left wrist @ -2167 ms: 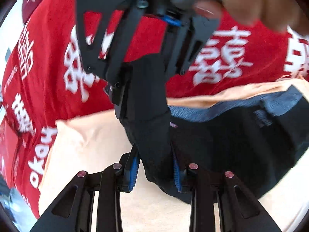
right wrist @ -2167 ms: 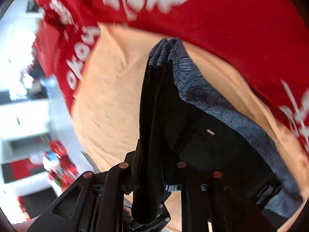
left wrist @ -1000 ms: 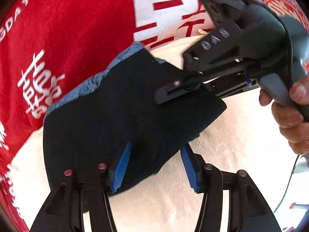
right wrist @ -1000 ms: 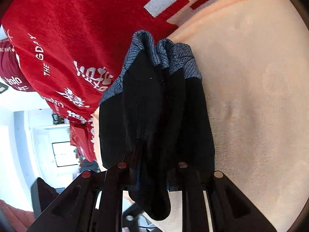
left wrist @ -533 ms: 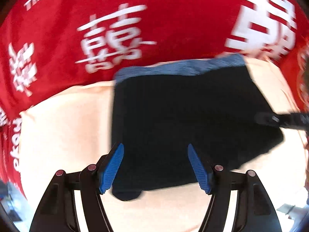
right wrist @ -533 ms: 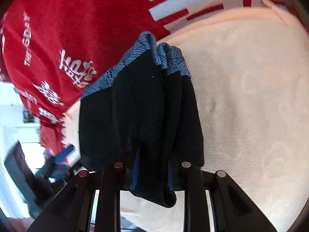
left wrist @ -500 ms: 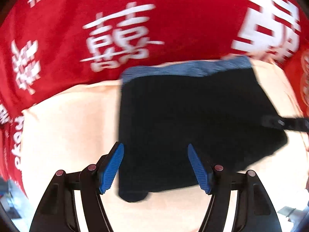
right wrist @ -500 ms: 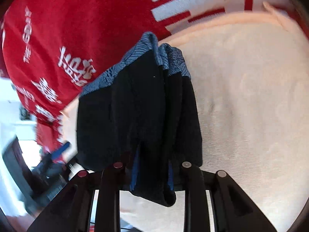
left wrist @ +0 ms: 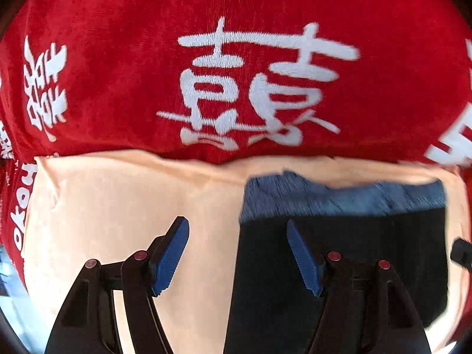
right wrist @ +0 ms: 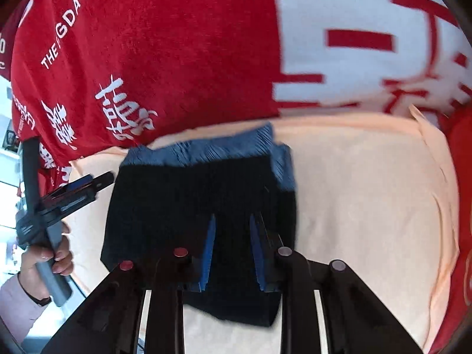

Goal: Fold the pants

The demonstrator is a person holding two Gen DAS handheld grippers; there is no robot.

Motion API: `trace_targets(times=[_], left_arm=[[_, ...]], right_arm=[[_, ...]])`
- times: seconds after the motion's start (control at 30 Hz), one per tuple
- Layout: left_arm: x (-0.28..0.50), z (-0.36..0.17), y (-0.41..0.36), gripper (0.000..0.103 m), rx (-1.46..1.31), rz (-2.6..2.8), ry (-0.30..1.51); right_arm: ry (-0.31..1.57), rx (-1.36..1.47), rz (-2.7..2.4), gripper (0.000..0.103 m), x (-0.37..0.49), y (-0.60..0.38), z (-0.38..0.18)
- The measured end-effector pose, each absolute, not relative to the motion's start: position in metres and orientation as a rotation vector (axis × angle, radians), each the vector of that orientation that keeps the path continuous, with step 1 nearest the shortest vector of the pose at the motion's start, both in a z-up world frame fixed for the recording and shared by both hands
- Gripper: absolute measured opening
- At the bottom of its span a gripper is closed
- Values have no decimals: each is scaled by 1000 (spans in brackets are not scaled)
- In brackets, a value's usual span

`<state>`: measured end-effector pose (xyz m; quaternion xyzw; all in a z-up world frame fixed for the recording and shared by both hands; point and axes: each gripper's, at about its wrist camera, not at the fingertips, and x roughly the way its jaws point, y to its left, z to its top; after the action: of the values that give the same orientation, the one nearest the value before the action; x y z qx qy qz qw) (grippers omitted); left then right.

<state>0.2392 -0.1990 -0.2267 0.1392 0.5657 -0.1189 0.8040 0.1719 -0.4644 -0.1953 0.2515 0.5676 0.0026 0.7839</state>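
I see a big red plush blanket with white characters [left wrist: 236,67] filling the upper half of both views, from about nine o'clock round to three. Below it lies a pale peach cloth [left wrist: 97,206] that serves as the work surface. On that cloth sit the black pants with a blue patterned waistband [right wrist: 200,194], gathered into a compact, roughly square packet, waistband toward twelve o'clock. In my left view the packet lies at about four o'clock.

I judge the fold to be essentially made and this to be the let-go step; what is left calls for lifting both tools clear without dragging the top layer, then perhaps smoothing the bunched right edge.

My left gripper [left wrist: 237,253] is spread wide and holds nothing; its left pad is over bare peach cloth, its right pad over the packet's left margin. My right gripper [right wrist: 231,250] is parted only narrowly, its blue pads over the packet's near edge at six o'clock. Whether fabric is still pinched between them I cannot tell.
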Motion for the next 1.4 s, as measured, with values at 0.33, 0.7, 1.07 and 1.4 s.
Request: trace_targets(times=[0.33, 0.7, 1.07, 1.4], left_arm=[[237, -261, -196, 78, 395, -264, 1213], [187, -245, -161, 78, 378, -327, 1322], [166, -260, -157, 79, 362, -314, 1308], [165, -255, -153, 93, 367, -299, 1302]], right_arm=[[1283, 524, 1, 23, 171, -463, -241], [1281, 503, -24, 27, 129, -451, -215], [1312, 513, -37, 36, 112, -442, -225], [1326, 519, -28, 44, 112, -442, -224]])
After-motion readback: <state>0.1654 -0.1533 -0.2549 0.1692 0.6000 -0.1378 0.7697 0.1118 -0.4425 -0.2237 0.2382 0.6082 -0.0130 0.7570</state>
